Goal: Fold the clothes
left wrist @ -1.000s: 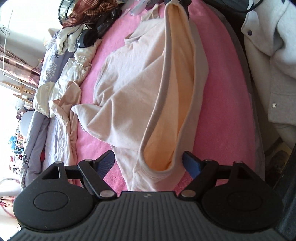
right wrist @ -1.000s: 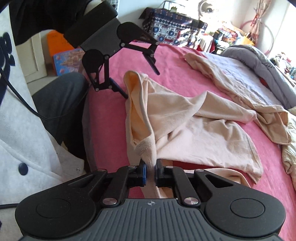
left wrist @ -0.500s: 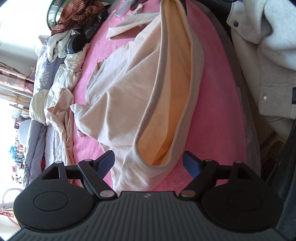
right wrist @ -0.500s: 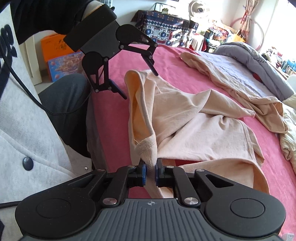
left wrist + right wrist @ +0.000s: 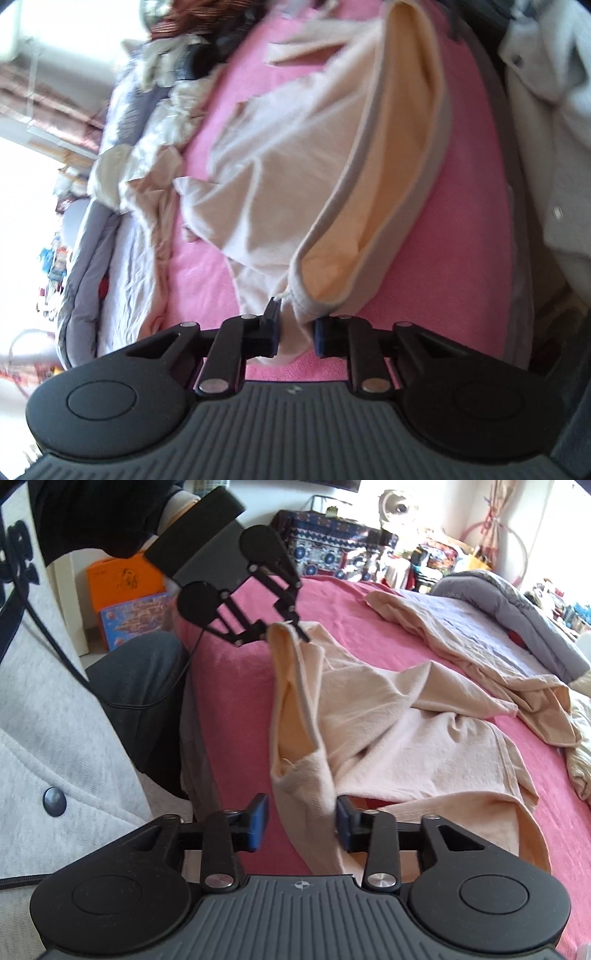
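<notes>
Shirt (image 5: 388, 734) hem: left gripper (image 5: 295, 332) just closed on it, right gripper (image 5: 301, 821) opening (fabric between).

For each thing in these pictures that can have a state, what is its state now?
left tongs: jaws have just been closing; shut on the hem of the beige shirt.
right tongs: jaws have just been opening; open, shirt cloth hangs between them, not pinched.
beige shirt: unfolded, rumpled, hem edge lifted off the pink sheet.
second beige garment: crumpled, unfolded.
pink sheet: spread over the bed.
</notes>
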Motion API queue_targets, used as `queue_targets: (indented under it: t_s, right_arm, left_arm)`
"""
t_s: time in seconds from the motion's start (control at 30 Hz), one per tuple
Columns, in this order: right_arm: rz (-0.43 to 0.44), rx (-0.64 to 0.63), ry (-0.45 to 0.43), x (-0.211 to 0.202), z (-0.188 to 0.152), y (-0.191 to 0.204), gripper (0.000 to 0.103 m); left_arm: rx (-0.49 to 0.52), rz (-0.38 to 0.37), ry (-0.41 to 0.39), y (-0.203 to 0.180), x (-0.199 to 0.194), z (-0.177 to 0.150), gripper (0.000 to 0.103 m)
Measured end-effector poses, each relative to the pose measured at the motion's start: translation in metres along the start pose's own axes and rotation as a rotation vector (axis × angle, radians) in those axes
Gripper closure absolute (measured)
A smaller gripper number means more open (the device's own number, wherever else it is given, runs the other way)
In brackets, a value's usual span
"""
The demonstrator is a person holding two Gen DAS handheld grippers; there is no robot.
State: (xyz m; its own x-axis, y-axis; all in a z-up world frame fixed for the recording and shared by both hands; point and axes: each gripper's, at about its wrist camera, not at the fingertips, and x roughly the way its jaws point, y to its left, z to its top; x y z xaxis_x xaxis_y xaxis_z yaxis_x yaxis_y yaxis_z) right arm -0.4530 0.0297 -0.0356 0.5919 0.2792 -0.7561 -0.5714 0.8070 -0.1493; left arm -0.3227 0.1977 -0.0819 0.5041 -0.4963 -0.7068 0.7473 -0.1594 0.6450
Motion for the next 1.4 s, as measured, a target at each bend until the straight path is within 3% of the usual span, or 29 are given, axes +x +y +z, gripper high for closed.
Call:
queue_targets:
  t_s: [0.13, 0.27, 0.37, 0.4, 0.47, 0.53, 0.57, 0.63, 0.67, 0.7, 0.8, 0.87, 0.97, 1.0, 1.17, 1.23, 1.4]
  right_arm:
    - [-0.013, -0.030, 0.019, 0.007, 0.001, 0.005, 0.063]
    - [-0.107, -0.067, 0.031, 0.002, -0.005, 0.011, 0.064]
    - [-0.173, -0.082, -0.014, -0.005, -0.011, 0.015, 0.060]
    - [-0.180, -0.089, -0.040, -0.006, -0.010, 0.016, 0.052]
    - [-0.154, -0.121, -0.068, -0.004, -0.003, 0.019, 0.040]
    - [-0.127, -0.178, -0.073, 0.005, 0.003, 0.023, 0.039]
    - [-0.113, -0.207, -0.059, 0.010, 0.005, 0.025, 0.041]
    - [-0.066, -0.238, -0.010, 0.021, 0.008, 0.027, 0.057]
    - [-0.042, -0.237, 0.015, 0.024, 0.009, 0.027, 0.077]
    - [-0.023, -0.240, 0.035, 0.026, 0.009, 0.027, 0.084]
    - [-0.002, -0.265, 0.079, 0.027, 0.004, 0.032, 0.083]
    - [-0.042, -0.274, 0.123, 0.035, -0.004, 0.031, 0.080]
    - [-0.067, -0.219, 0.178, 0.045, -0.016, 0.024, 0.079]
    - [-0.065, -0.198, 0.183, 0.045, -0.017, 0.022, 0.081]
    - [-0.128, -0.128, 0.128, 0.033, -0.015, 0.017, 0.093]
    - [-0.158, -0.087, 0.095, 0.024, -0.011, 0.011, 0.095]
    - [-0.201, -0.028, -0.006, -0.002, 0.011, 0.010, 0.097]
  left_arm:
    - [-0.118, 0.023, -0.011, 0.007, 0.001, 0.004, 0.085]
    - [-0.161, 0.005, -0.032, -0.002, -0.005, 0.003, 0.095]
    - [-0.156, -0.034, -0.033, -0.016, -0.008, -0.001, 0.095]
    - [-0.148, -0.044, -0.032, -0.021, -0.009, -0.001, 0.095]
    - [-0.134, -0.047, -0.020, -0.027, -0.008, -0.002, 0.095]
    - [-0.149, -0.040, -0.013, -0.024, -0.006, -0.003, 0.095]
    - [-0.160, -0.035, -0.012, -0.022, -0.005, -0.003, 0.095]
    - [-0.184, -0.018, -0.008, -0.017, -0.006, -0.005, 0.094]
    - [-0.194, -0.009, -0.004, -0.015, -0.006, -0.006, 0.094]
    - [-0.202, -0.002, 0.001, -0.014, -0.007, -0.008, 0.093]
    - [-0.213, 0.009, 0.015, -0.012, -0.005, -0.013, 0.088]
    - [-0.214, 0.013, 0.022, -0.013, -0.002, -0.015, 0.088]
    - [-0.217, 0.015, 0.029, -0.014, 0.002, -0.015, 0.087]
    - [-0.217, 0.013, 0.032, -0.015, 0.004, -0.016, 0.082]
    - [-0.181, 0.023, 0.046, -0.023, 0.011, -0.016, 0.073]
    - [-0.146, 0.063, 0.039, -0.028, 0.013, -0.014, 0.057]
    - [-0.131, 0.103, 0.019, -0.029, 0.023, -0.005, 0.056]
